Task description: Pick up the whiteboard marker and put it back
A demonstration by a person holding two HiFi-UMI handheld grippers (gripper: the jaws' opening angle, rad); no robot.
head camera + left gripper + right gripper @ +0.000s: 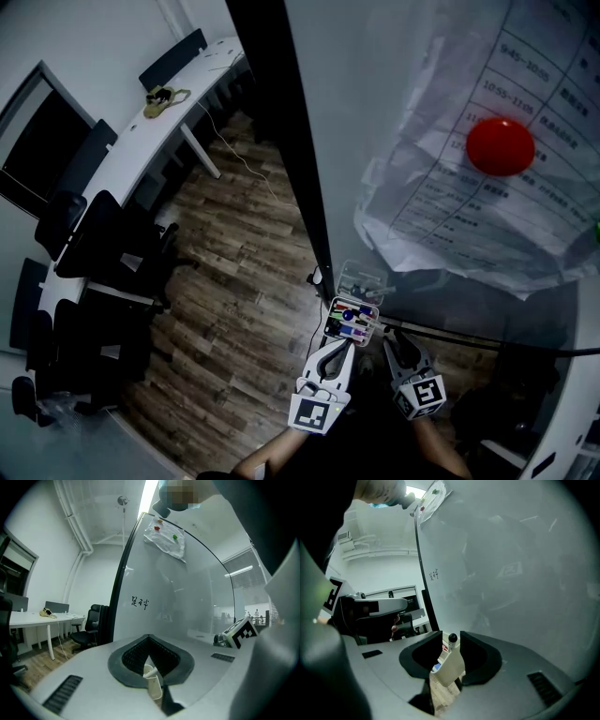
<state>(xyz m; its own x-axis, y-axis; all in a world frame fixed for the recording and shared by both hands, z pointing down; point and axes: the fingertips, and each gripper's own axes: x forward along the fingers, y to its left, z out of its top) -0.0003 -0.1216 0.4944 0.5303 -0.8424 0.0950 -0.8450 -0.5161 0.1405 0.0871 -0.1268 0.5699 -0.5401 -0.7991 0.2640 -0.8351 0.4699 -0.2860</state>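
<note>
Right gripper has its jaws partly open, a narrow gap, one on either side of the black cap of the whiteboard marker. We can't confirm that either jaw touches it, so we call it straddled, not gripped. The marker sits in the cream holder fixed low on the whiteboard, among other coloured pens. Left gripper has its jaw tips together and holds nothing; a corner of the holder shows just below them.

We judge the step in hand to be the grasp at the holder. To do it well we centre the cap between the jaws, close squarely across the barrel and not on the holder wall, then pull straight along the barrel so the holder isn't levered and the other pens stay put. The left gripper looks near enough to steady the holder if needed.

The marker's long axis runs roughly upright, along the board face. The black cap end points up out of the holder and the lower barrel is hidden inside it.
</note>
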